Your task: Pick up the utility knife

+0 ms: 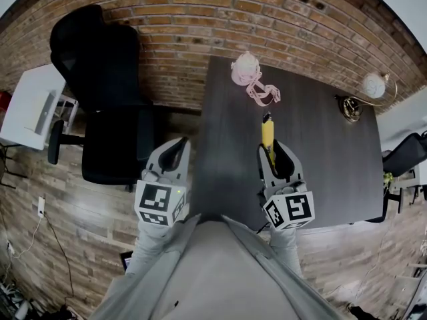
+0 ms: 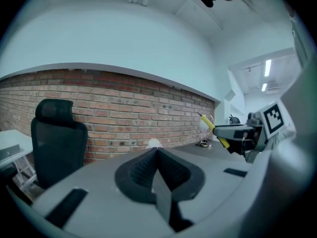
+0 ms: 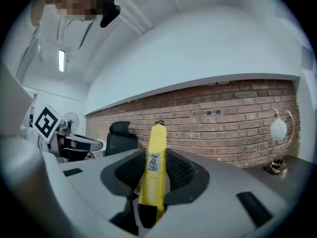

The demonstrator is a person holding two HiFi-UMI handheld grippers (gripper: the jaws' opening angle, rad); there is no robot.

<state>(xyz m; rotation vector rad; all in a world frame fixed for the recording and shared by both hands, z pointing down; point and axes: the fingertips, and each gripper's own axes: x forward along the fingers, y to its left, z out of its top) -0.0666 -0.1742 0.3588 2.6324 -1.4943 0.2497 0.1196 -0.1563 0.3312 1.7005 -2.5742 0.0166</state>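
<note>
A yellow utility knife (image 3: 154, 170) with a black tip stands between the pads of my right gripper (image 3: 153, 175), which is shut on it and holds it in the air above the dark table (image 1: 320, 145). In the head view the utility knife (image 1: 267, 133) sticks out forward from the right gripper (image 1: 273, 157). From the left gripper view the knife (image 2: 215, 128) shows at the right, angled up. My left gripper (image 2: 157, 175) is shut with nothing in it; it hangs off the table's left edge, the left gripper (image 1: 175, 153) over the wooden floor.
A pink and white item with a strap (image 1: 252, 77) lies at the table's far edge. A brass stand with a white globe (image 1: 363, 95) sits at the far right corner. A black office chair (image 1: 107, 92) stands left of the table against the brick wall (image 1: 173, 39).
</note>
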